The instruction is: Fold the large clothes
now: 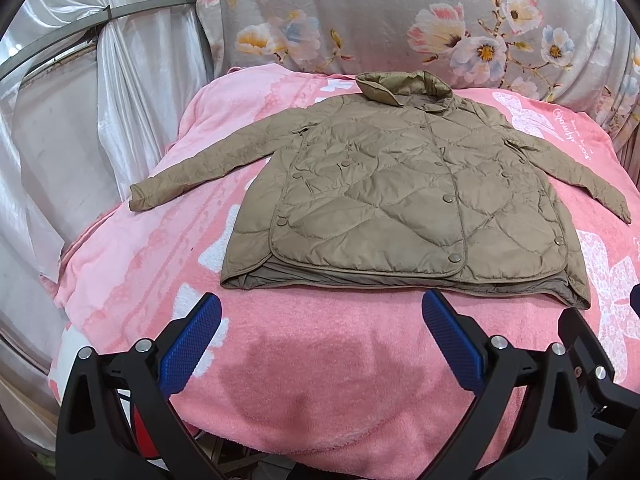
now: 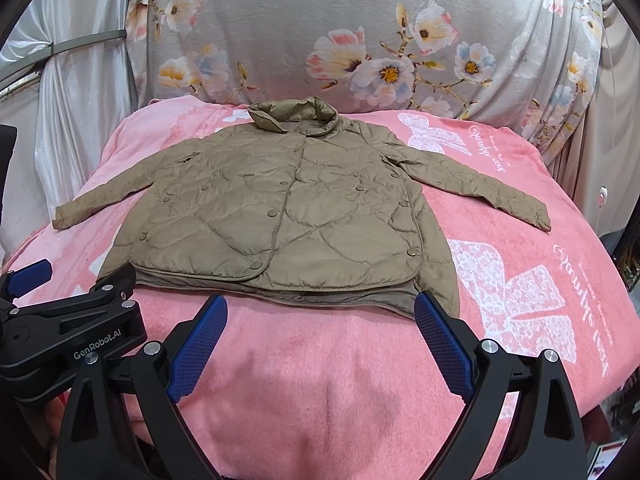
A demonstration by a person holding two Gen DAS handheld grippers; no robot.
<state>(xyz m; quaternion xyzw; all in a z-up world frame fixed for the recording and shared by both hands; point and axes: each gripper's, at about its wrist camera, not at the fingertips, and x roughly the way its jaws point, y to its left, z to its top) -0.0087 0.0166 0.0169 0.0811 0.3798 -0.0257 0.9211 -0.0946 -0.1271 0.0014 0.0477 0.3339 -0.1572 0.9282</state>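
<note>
A tan quilted jacket (image 1: 384, 196) lies flat and unfolded, front side up, in the middle of the frame on a pink blanket (image 1: 320, 360) printed with white bows and lettering. Its collar (image 1: 404, 86) stands up at the far end, toward the top of the frame, and its hem faces the cameras near the bottom. One sleeve (image 1: 200, 176) reaches out to the left of the frame and the other sleeve (image 1: 576, 176) to the right, both resting on the blanket. The front is closed with snap buttons, and the darker lining shows along the hem.

The left gripper (image 1: 320, 320) hangs at the bottom of its view with its blue-padded fingers spread wide and nothing between them, just short of the jacket's hem. The right gripper (image 2: 320, 320) is likewise wide open and empty at the bottom of its view, its right fingertip just at the hem's right corner. In the right wrist view the left gripper (image 2: 80, 304) shows at the lower left edge.

Behind the blanket hangs a grey floral cloth (image 1: 380, 16), with a white satin curtain (image 1: 100, 92) at upper left.
</note>
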